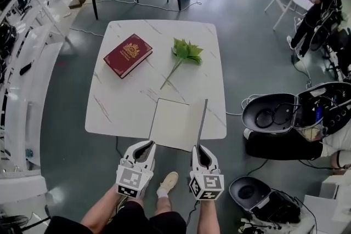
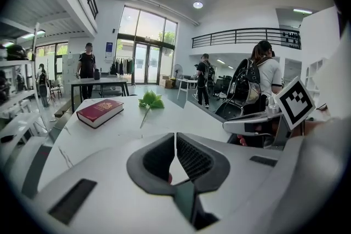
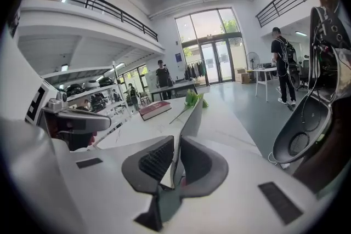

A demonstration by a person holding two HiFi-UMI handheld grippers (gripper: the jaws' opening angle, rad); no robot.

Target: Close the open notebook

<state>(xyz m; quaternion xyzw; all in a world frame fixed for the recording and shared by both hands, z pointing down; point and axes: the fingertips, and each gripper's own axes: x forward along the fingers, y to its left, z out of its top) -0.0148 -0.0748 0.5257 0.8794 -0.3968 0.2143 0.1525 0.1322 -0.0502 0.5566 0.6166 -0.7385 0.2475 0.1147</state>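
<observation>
The notebook (image 1: pixel 170 124) lies open at the near edge of the white marble table (image 1: pixel 109 112), its left half flat with a blank pale page showing. Its right cover (image 1: pixel 203 118) stands nearly upright, pinched along its near edge by my right gripper (image 1: pixel 200 148). In the right gripper view that cover (image 3: pixel 192 115) runs away edge-on from between the jaws of the right gripper (image 3: pixel 175 142). My left gripper (image 1: pixel 147 146) hovers just off the notebook's near left corner, jaw tips together and nothing seen between them; the left gripper view shows the left gripper (image 2: pixel 175 137) the same.
A red hardcover book (image 1: pixel 128 55) lies at the table's far left and a green leafy sprig (image 1: pixel 185 52) at its far middle. An open black case (image 1: pixel 274 113) sits on the floor to the right. Shelving (image 1: pixel 22 63) lines the left side.
</observation>
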